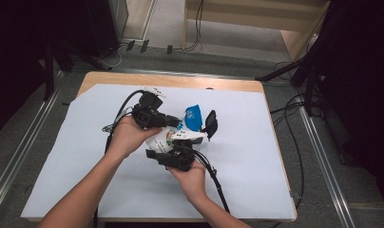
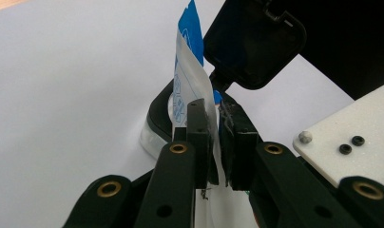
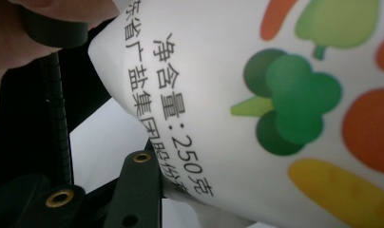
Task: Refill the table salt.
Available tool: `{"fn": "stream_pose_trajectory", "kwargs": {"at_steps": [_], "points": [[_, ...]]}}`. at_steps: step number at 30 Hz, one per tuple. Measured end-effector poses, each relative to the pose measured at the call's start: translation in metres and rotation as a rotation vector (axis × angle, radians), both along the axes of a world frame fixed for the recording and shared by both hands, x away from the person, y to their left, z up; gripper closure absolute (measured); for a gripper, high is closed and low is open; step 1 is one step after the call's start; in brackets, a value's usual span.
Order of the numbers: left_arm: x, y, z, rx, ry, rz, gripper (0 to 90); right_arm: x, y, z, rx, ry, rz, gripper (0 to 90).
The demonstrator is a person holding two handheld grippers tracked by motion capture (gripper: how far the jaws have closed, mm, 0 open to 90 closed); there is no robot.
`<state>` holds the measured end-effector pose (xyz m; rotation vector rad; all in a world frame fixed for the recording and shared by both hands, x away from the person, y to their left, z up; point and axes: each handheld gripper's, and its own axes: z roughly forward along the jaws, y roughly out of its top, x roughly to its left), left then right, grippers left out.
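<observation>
While both grippers work on one pouch, the scene reads as follows, with places given from the black-lidded container (image 1: 205,127).

Landmark: the black-lidded container sits near the middle of the white surface (image 1: 256,156), its hinged lid (image 2: 254,42) standing open.

Pouch: a white pouch (image 3: 256,109) printed with vegetables and Chinese text is held just on the person's side of the container, its blue-and-white top (image 2: 189,71) rising beside the open lid.

Left gripper: the left gripper (image 2: 217,137) has its jaws almost fully closed, pinching the thin top edge of the pouch right in front of the container.

Right gripper: the right gripper (image 1: 178,154) sits nearer the person than the container; the pouch body lies against its jaws, and from the high view it appears to clamp the lower part, though the contact itself is hard to see.

Step in hand: judging by the two-ended hold, the pouch is being steadied and its top pulled, likely to open it over the container.

Next move: it probably calls for a firm lower hold while the left gripper pulls along the seal, keeping the mouth above the container's opening so nothing spills onto the surface.
</observation>
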<state>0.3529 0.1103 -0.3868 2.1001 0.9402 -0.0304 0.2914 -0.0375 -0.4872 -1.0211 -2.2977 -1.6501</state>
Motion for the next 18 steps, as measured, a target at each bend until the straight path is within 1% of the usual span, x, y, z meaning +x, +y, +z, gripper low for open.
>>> {"fn": "stream_pose_trajectory", "kwargs": {"at_steps": [5,8,12,14,18], "points": [[0.0015,-0.0046,0.0049,0.043,0.011,-0.013,86.9,-0.0006,0.0001,0.0002,0.004,0.002,-0.001,65.8],[0.0041,-0.0051,0.0061,0.044,0.031,-0.014,87.5,-0.0001,-0.0005,0.0009,0.011,0.006,0.002,65.8],[0.0063,-0.0063,0.0085,0.049,0.036,-0.013,87.8,0.0013,-0.0013,0.0028,0.028,0.017,0.005,65.7],[0.0066,-0.0072,0.0095,0.059,0.035,-0.011,87.7,0.0016,-0.0013,0.0033,0.034,0.02,0.006,65.6],[0.0071,-0.0076,0.0102,0.067,0.038,-0.009,87.8,0.0025,-0.0006,0.0033,0.035,0.022,0.01,65.0]]}}
